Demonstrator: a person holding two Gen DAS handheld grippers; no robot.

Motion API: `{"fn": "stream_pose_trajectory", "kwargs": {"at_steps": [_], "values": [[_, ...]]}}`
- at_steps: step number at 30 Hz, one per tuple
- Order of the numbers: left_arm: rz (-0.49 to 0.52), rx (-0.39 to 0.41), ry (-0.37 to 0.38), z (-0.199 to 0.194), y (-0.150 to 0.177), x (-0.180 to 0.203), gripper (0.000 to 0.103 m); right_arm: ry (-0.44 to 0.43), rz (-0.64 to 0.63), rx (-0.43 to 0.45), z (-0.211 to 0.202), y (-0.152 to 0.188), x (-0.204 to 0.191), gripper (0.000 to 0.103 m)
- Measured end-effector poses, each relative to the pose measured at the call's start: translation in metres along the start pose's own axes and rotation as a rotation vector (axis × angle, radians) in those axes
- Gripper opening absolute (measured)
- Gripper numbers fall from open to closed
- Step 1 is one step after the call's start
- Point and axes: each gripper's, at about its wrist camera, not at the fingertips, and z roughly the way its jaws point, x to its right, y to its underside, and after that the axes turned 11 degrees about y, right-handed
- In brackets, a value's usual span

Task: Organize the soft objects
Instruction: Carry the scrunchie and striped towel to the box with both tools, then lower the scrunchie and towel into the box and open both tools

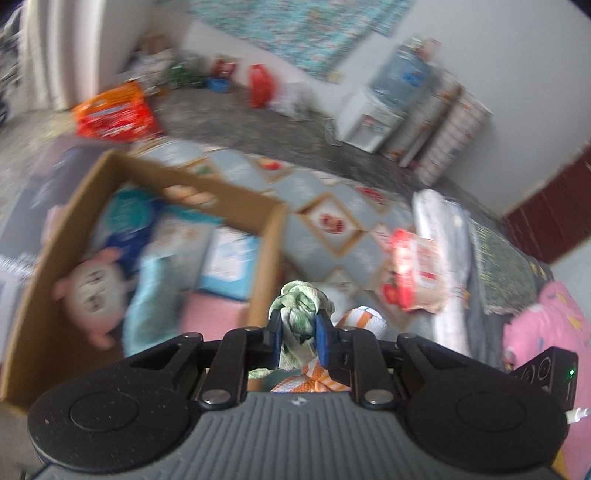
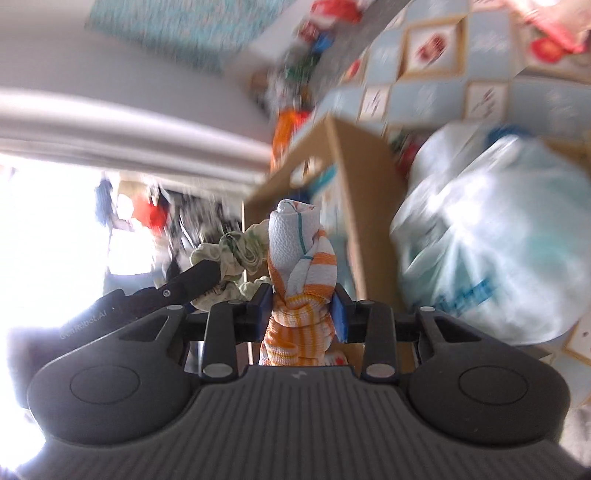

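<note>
- Green-and-white patterned cloth [image 1: 297, 314] is pinched between the blue pads of the left gripper [image 1: 298, 341], bunched above the fingers and trailing below them.
- Only the left wrist view looks down into the cardboard box [image 1: 264, 258], which sits just left of that gripper and holds a pale plush toy with pink ears [image 1: 88, 295], a light blue cloth [image 1: 147, 299], something pink and several blue-and-white packs.
- Orange-and-white striped towel [image 2: 301, 266] is clamped by the right gripper [image 2: 303, 308], twisted into an upright roll with a teal line near its top; in the left view only a bit of it peeks out beside the green cloth.
- Only the right wrist view shows the left gripper from the side, its black finger [image 2: 192, 277] closed on the green cloth just left of the towel, the two bundles almost touching.
- A large white plastic bag [image 2: 491, 236] with blurred blue print fills the right of that view, next to the box wall.
- Both views show a quilt of pale blue and cream diamonds with red motifs [image 1: 332, 218] under the box; folded bedding and a pink fabric lie at its right edge.
- Farther off, the left view shows grey floor, an orange pack [image 1: 114, 114], red bags, a water dispenser [image 1: 373, 114] and a teal patterned wall hanging [image 1: 295, 29].
- Faint lettering on the left gripper's body reads roughly "GenRobot.AI"; other print is too blurred to read.
</note>
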Motion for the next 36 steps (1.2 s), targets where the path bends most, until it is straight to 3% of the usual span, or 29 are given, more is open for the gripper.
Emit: {"fn": "stream_pose_trajectory", "kwargs": {"at_steps": [8,17,20,28,33,36], "values": [[-0.107,-0.003,-0.124,-0.012,0.036,-0.094,0.019,0.200,-0.242,-0.153,0.064,0.029,-0.045,0.033],[-0.163,-0.102,-0.111,0.027,0.068,-0.125,0.019,0.357,-0.364,-0.213,0.097,0.039,-0.052,0.036],[-0.166,-0.160,-0.112,0.045,0.075,-0.130,0.019,0.364,-0.355,-0.224,0.097,0.038,-0.051,0.045],[-0.155,-0.236,-0.118,0.062,0.088,-0.139,0.019,0.340,-0.300,-0.183,0.093,0.031,-0.047,0.046],[-0.148,-0.239,-0.171,0.067,0.086,-0.143,0.020,0.325,-0.261,-0.138,0.079,0.026,-0.040,0.047],[-0.149,-0.277,-0.205,0.074,0.085,-0.146,0.029,0.315,-0.230,-0.127,0.075,0.023,-0.033,0.047]]}}
